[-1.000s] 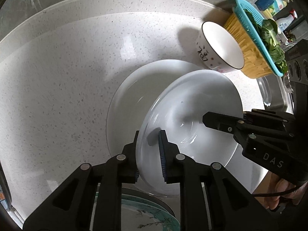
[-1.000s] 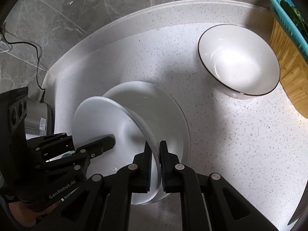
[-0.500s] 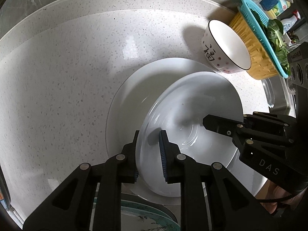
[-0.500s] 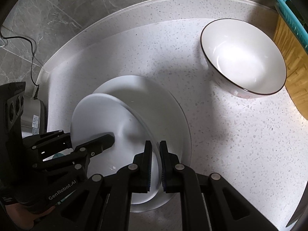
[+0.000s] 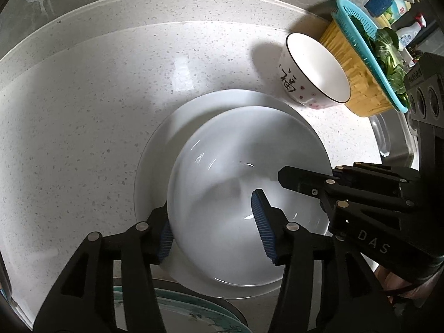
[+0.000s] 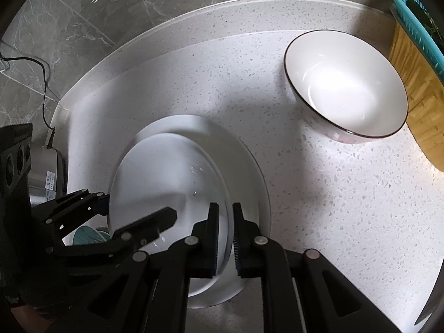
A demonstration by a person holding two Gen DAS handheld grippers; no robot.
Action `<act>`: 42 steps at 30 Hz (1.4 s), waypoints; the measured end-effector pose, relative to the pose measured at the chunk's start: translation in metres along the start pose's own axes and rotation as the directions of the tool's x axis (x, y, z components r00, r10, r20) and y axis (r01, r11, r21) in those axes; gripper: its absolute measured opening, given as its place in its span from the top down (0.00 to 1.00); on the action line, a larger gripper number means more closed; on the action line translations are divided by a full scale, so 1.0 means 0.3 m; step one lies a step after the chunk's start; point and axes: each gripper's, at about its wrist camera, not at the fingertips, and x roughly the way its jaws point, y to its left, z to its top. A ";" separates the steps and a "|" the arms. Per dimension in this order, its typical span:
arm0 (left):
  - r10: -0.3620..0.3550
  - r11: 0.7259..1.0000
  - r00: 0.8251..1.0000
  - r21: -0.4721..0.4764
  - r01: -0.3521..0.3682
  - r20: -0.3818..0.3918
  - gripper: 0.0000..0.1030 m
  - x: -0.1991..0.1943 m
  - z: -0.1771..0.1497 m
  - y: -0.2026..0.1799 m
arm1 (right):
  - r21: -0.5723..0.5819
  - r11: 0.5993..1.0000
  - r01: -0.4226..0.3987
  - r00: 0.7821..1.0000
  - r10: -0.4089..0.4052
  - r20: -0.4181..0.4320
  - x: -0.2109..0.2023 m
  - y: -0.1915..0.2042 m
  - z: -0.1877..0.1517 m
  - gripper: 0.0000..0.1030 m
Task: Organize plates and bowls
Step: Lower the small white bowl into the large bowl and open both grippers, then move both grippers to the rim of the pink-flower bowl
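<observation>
With my left gripper (image 5: 212, 229) just spread off the upper plate (image 5: 244, 194), its pads now straddle the rim without pressing; I judge this plate nearly delivered onto the lower plate (image 5: 155, 161), mid-counter (image 5: 83, 111). Bowl (image 5: 316, 72) sits near, toward the basket (image 5: 360, 63).

Right view: right gripper (image 6: 224, 238) pinches the plate's rim, tilted. Counter's far edge lies bare.

Speckled white counter (image 5: 97, 116) — large plate (image 5: 172, 127); patterned bowl (image 5: 313, 72); basket (image 5: 358, 63).

Plate (image 5: 244, 194) on plate (image 5: 166, 138), bowl (image 5: 316, 69) behind.
</observation>
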 end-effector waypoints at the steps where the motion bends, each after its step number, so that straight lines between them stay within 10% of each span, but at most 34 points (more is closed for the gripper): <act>1: -0.005 1.000 1.000 -0.001 0.005 0.002 0.51 -0.003 -0.001 0.002 | 0.002 1.000 -0.002 1.000 0.002 0.001 -0.002 -0.001 -0.001 0.88; 20: -0.048 0.999 0.998 -0.021 0.049 0.040 0.28 -0.110 -0.017 0.022 | 0.038 0.999 -0.033 0.998 0.030 0.056 -0.081 -0.008 -0.018 0.79; 30: -0.129 0.986 0.988 0.115 0.119 0.089 0.00 -0.323 0.104 -0.021 | 0.204 0.975 -0.091 0.965 0.036 0.260 -0.394 -0.210 -0.034 0.18; 42: -0.053 0.923 0.999 0.380 0.052 -0.009 0.00 -0.158 0.438 -0.168 | 0.425 0.898 -0.116 0.944 -0.034 0.329 -0.410 -0.382 -0.023 0.02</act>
